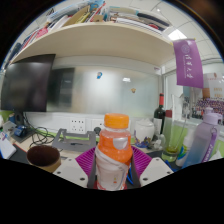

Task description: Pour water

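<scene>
My claw [113, 168] is clamped on a bottle [114, 150] with an orange cap, both pink pads [87, 161] pressing its sides; it sits low in the centre of the frame, upright. A dark cup [43, 156] stands at lower left on the surface [70, 143], probably my target. The cap looks to be on, so tipping now would pour nothing. If I swing left too quickly, I could knock the cup or let the bottle slip in my grip. A purple banner [187, 62] at upper right carries writing I cannot read; the bottle's label is equally illegible.
</scene>
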Demonstrator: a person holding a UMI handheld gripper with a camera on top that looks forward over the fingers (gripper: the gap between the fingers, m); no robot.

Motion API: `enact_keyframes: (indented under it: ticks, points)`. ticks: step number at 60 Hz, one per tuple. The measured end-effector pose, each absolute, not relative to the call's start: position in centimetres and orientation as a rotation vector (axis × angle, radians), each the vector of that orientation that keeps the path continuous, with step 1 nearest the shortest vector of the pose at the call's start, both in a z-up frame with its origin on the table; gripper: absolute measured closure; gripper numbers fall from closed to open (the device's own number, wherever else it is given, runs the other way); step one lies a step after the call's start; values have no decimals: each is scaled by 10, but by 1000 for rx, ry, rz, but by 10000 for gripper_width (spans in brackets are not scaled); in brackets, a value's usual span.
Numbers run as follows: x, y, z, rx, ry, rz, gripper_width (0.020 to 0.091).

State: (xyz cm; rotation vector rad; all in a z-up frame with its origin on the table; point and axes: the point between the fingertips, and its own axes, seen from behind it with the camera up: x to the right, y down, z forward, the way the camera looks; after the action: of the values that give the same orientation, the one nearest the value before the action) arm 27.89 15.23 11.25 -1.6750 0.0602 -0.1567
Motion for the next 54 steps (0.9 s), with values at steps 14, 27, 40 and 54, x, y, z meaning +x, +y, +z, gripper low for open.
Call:
enact_keyframes:
  ticks: [14,27,40,54]
  points:
    - [293,122,115,-1729,85,-263,247]
    - [265,29,126,-1839,171,-303,259]
    - [172,-49,176,-1887,251,-232,258]
    - [92,-88,228,-1909,328,-142,260]
